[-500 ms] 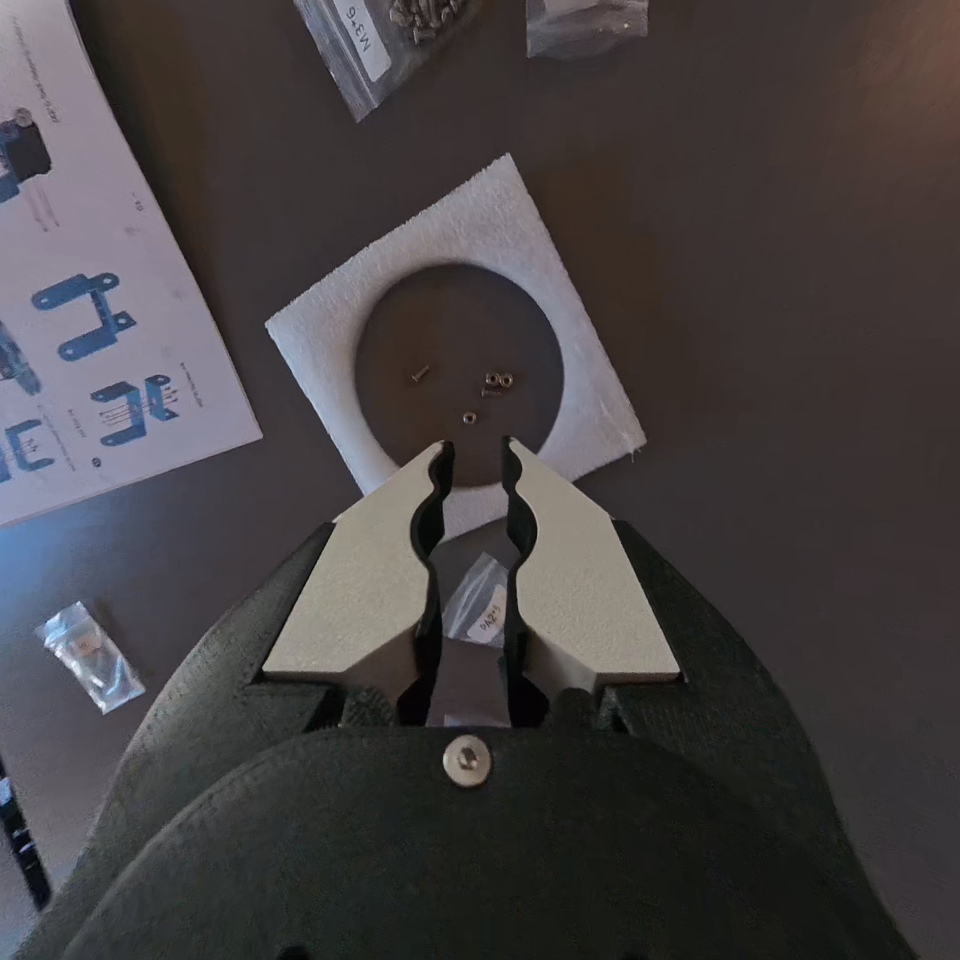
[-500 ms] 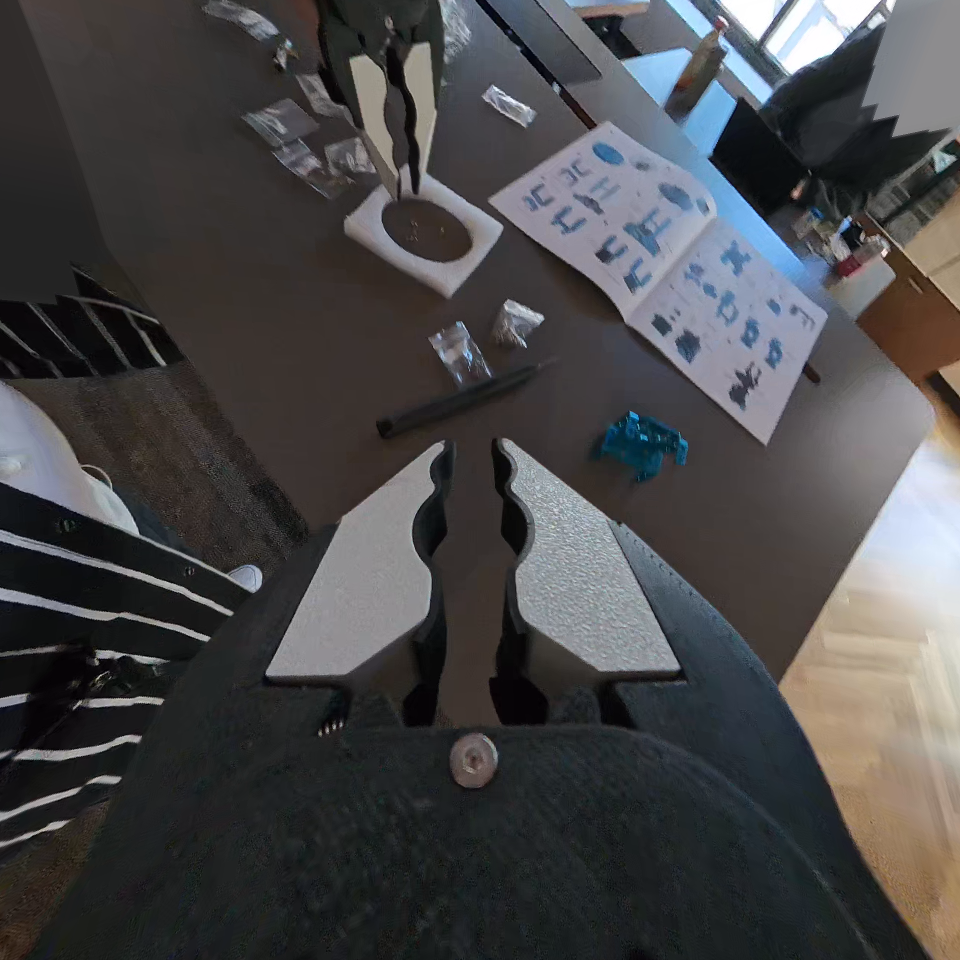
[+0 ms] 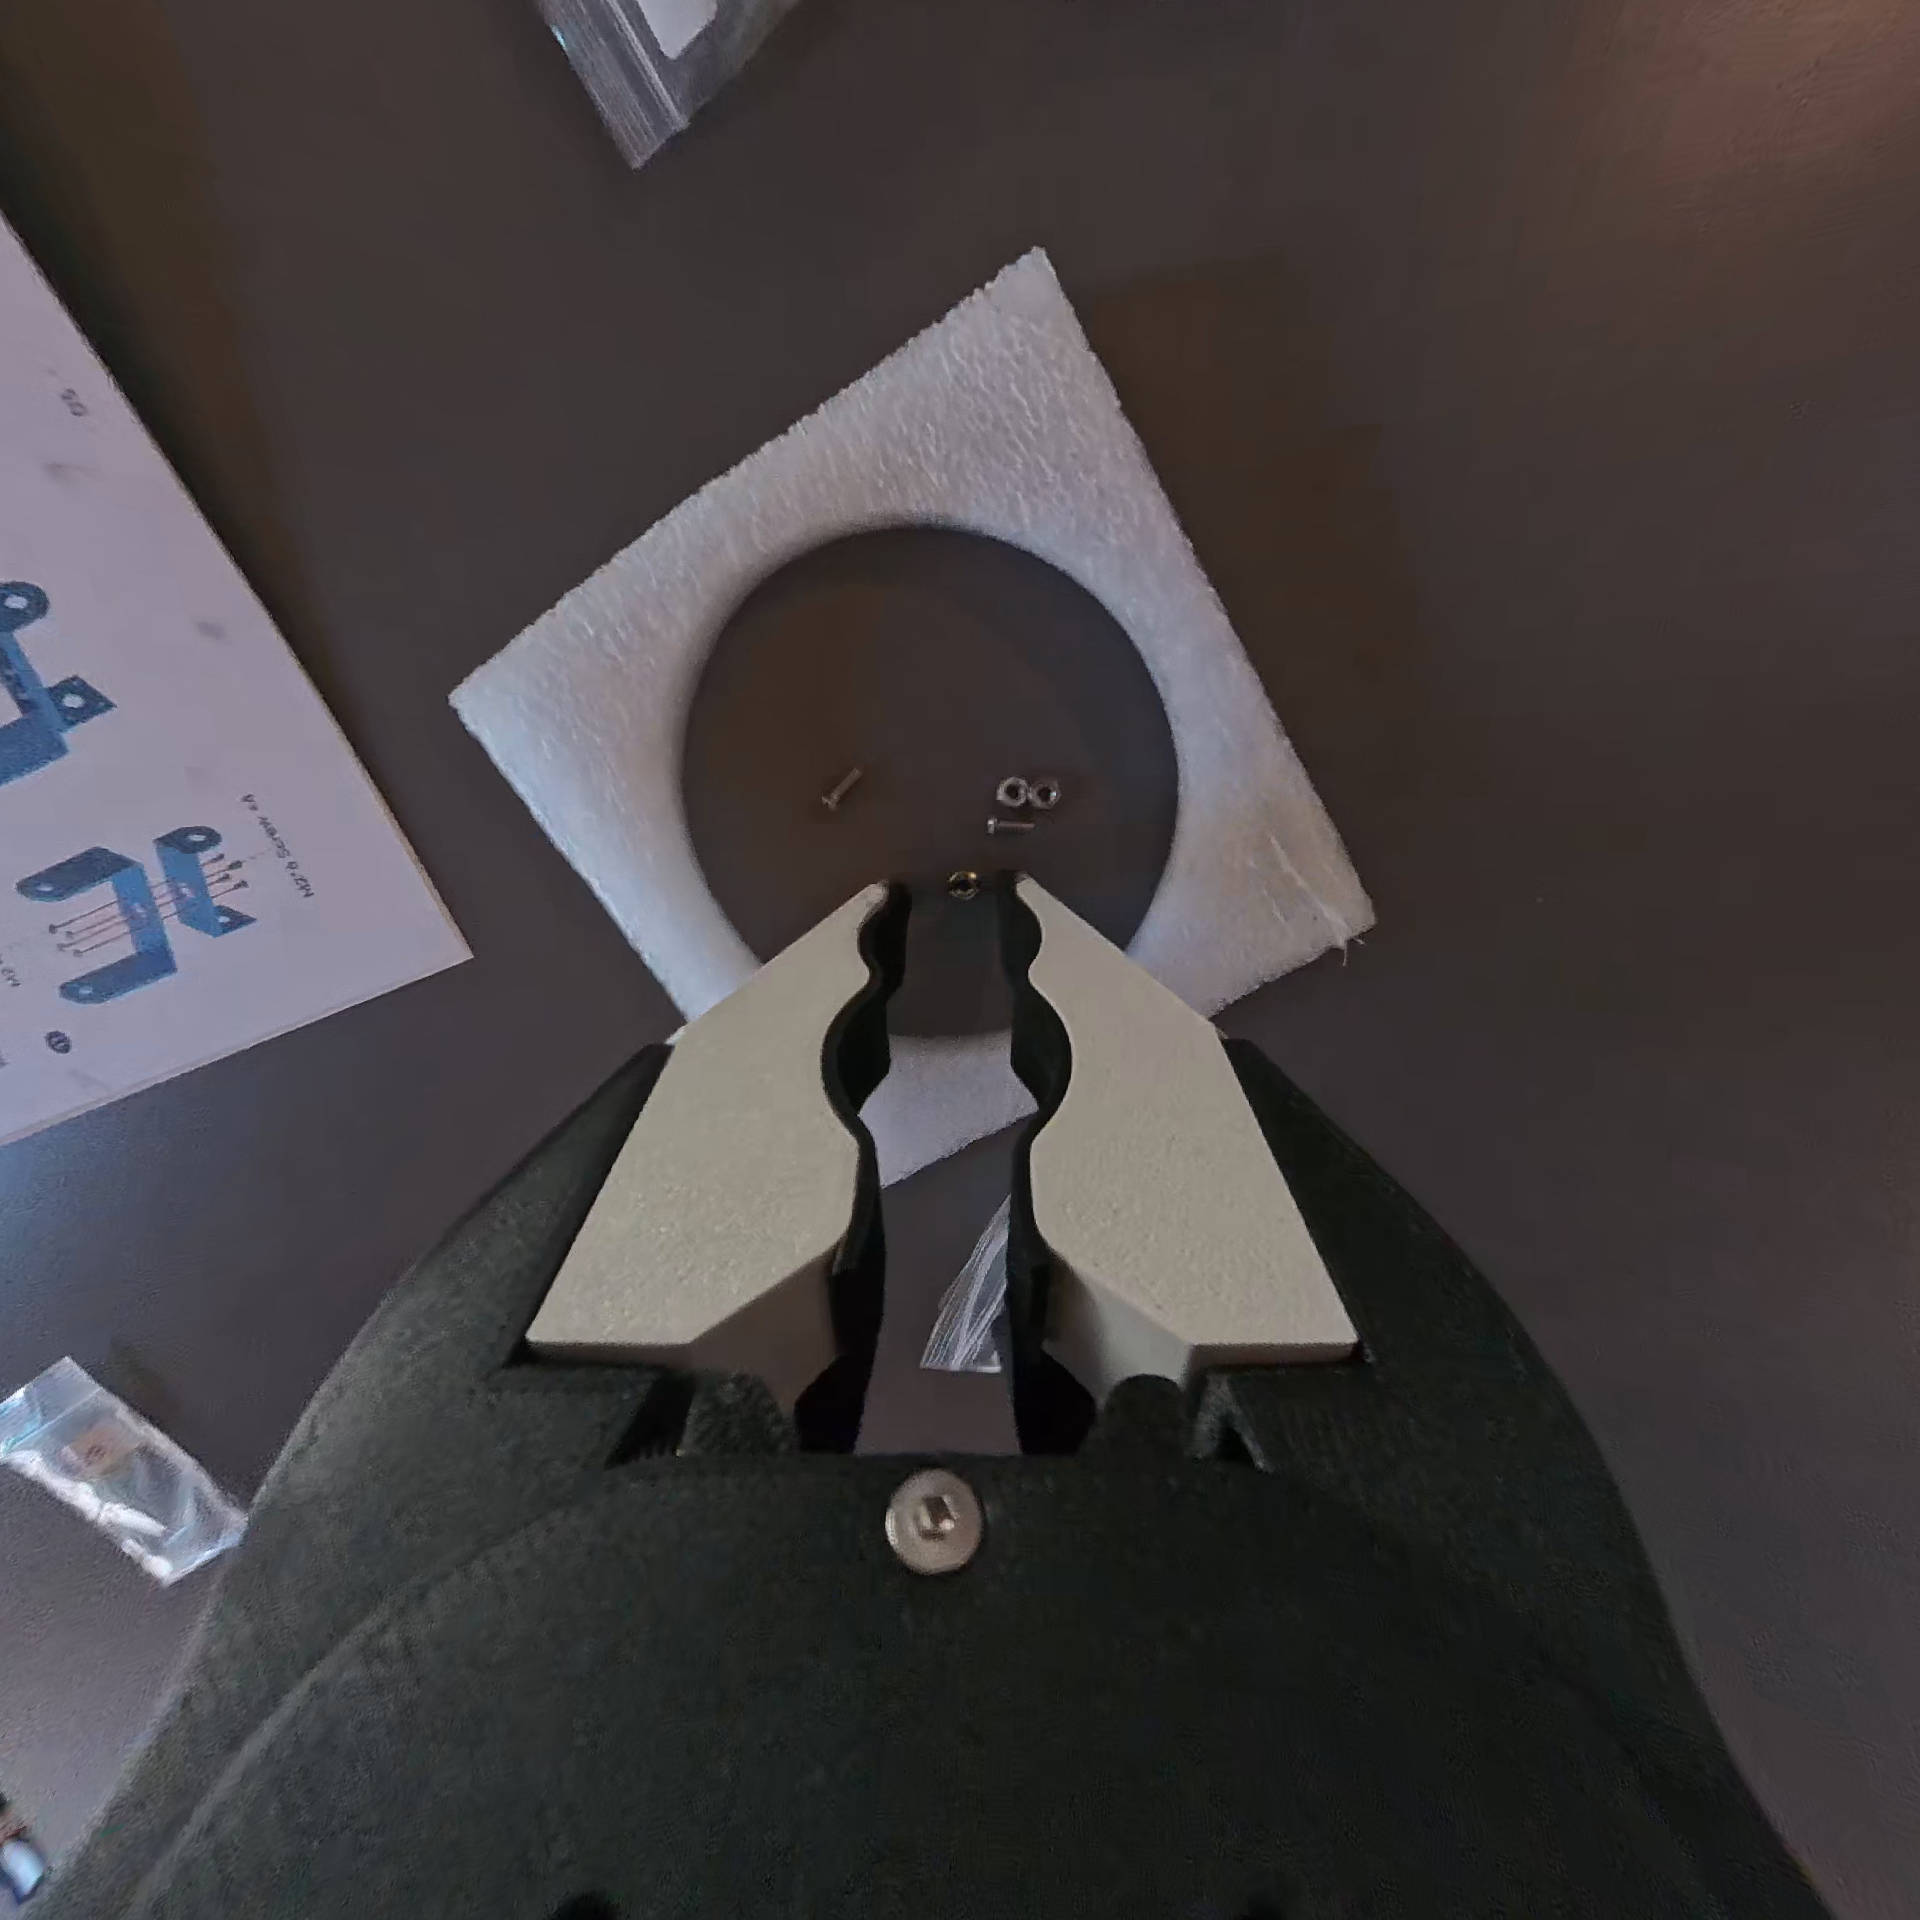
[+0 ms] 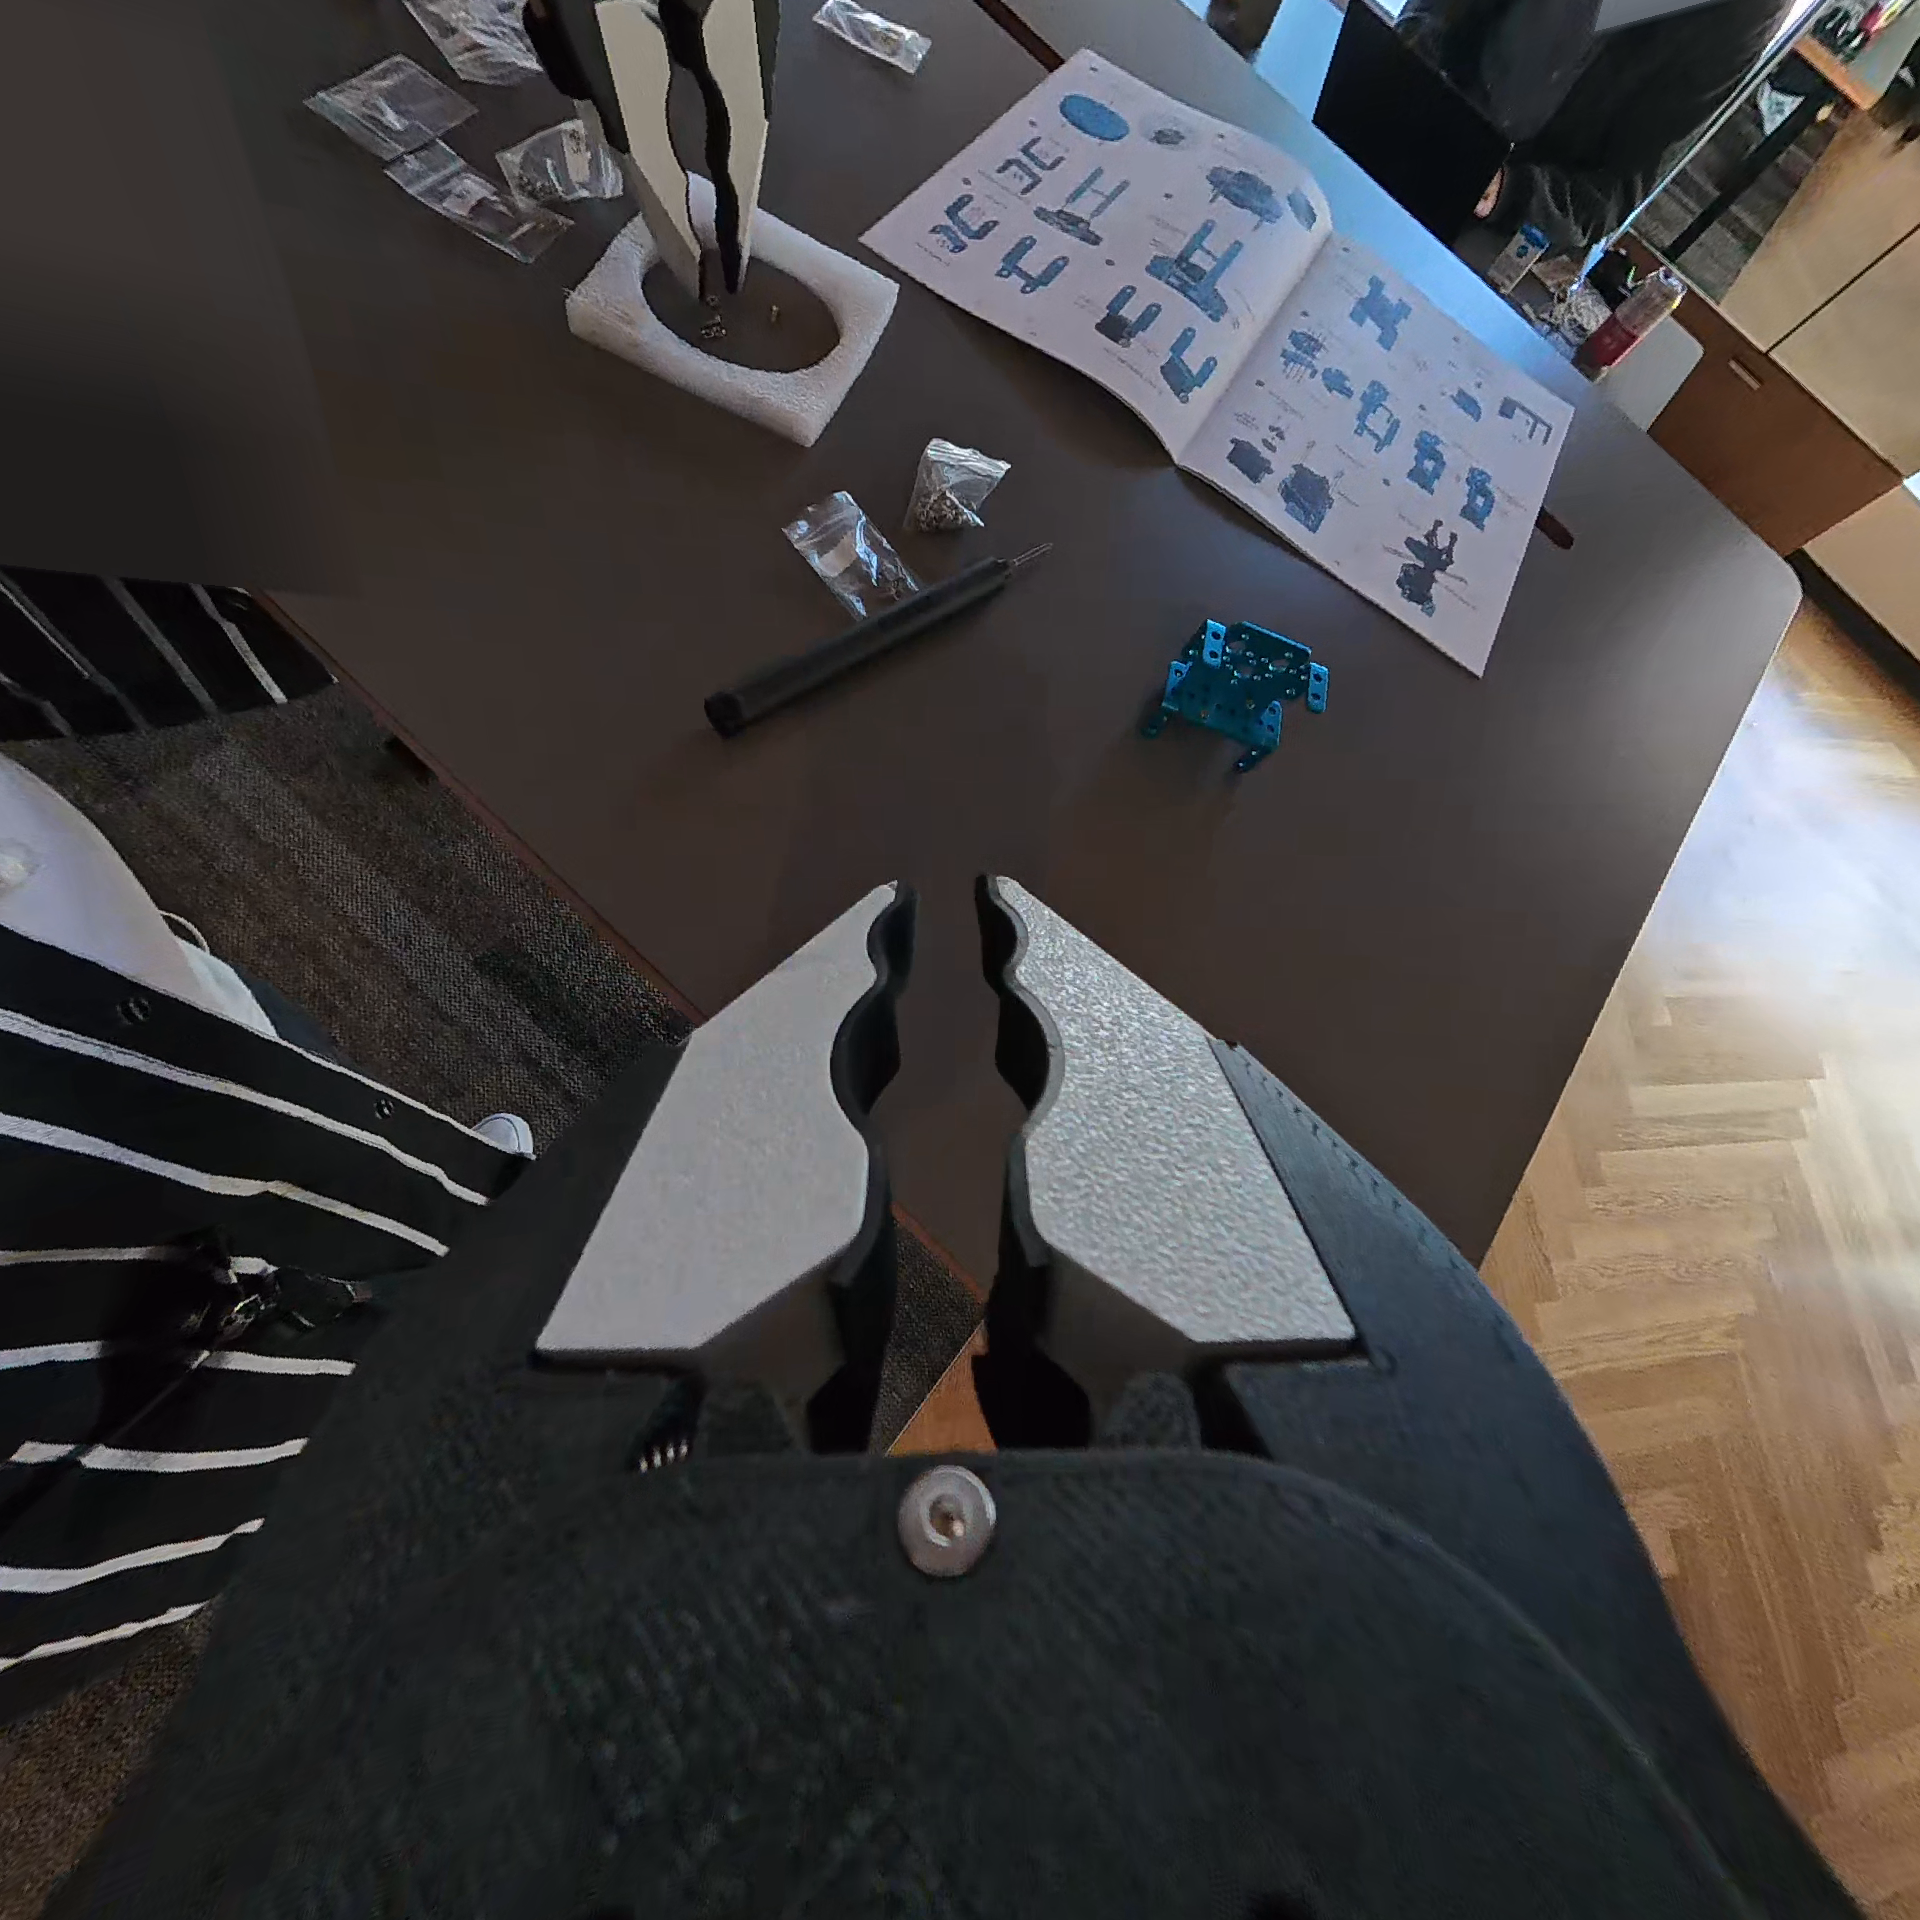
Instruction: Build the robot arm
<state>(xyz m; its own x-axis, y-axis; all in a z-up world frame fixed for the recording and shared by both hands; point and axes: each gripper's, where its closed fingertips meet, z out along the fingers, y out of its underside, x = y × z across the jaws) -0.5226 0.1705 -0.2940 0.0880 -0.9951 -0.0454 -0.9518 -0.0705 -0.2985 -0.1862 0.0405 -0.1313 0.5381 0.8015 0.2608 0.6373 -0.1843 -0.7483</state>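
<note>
My left gripper [image 3: 956,886] points down into the round hole of a white foam square [image 3: 987,436] on the dark table. Its jaws stand slightly apart, with a small nut [image 3: 961,885] lying between the tips. A screw [image 3: 840,790], two nuts [image 3: 1023,795] and a smaller screw [image 3: 1008,826] lie on the hole's floor just beyond. My right gripper [image 4: 945,888] is narrowly open and empty, above the table's near edge. From there the left gripper [image 4: 717,281] shows standing upright in the foam square [image 4: 821,384].
An open instruction booklet [image 4: 1247,312] lies on the table, also in the left wrist view [image 3: 156,779]. A black screwdriver [image 4: 862,644], a blue metal bracket [image 4: 1236,686] and small plastic bags [image 4: 852,551] lie between the grippers. More bags [image 4: 395,104] lie behind the foam. A striped sleeve [image 4: 156,1143] is at the left. Left tips to right tips: about 40 cm.
My left gripper has come down closer to the foam hole, and the single nut now sits between its tips. The right gripper's view has shifted, so the table items sit higher in it.
</note>
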